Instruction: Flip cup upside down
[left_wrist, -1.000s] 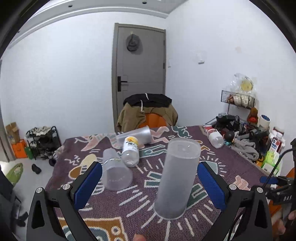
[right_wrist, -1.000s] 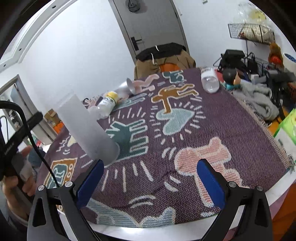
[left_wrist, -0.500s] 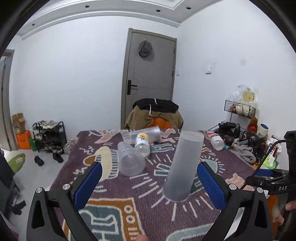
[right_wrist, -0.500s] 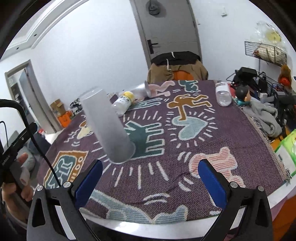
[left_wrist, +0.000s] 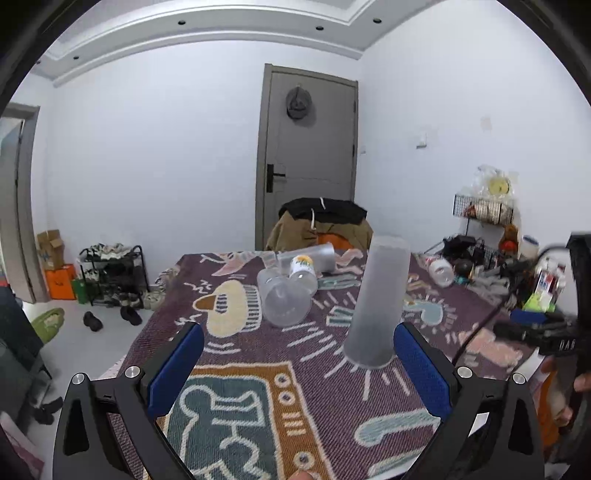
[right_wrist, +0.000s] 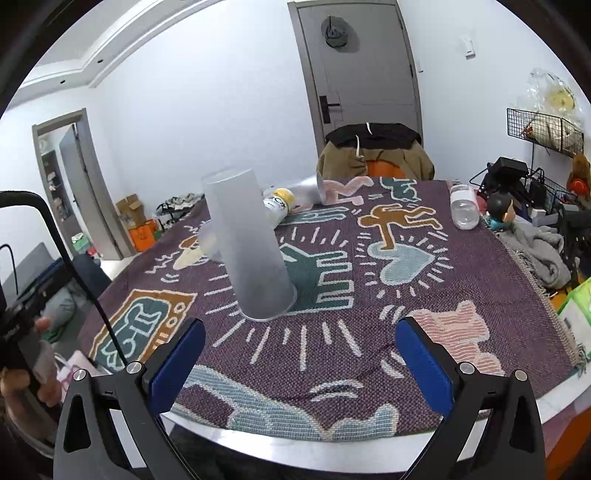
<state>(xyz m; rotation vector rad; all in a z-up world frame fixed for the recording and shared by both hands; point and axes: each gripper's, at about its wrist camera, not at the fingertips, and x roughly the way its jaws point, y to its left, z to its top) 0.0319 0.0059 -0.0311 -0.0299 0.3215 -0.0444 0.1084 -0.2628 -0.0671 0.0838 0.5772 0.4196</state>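
Patterned tablecloth (right_wrist: 424, 280) under frosted cup (right_wrist: 251, 247), mouth down, empty; both tongs (left_wrist: 299, 365) (right_wrist: 301, 360) spread, holding nothing

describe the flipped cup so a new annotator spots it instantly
On the purple patterned tablecloth, look near the front, left of centre. The tall frosted cup stands mouth-down on a teal hand motif. Unlike the clear cups and bottles lying on their sides behind it, it stands on end.

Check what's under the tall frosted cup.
The tall frosted cup stands rim-down on the patterned cloth. Through its cloudy wall nothing shows inside; anything small under it would be hidden.
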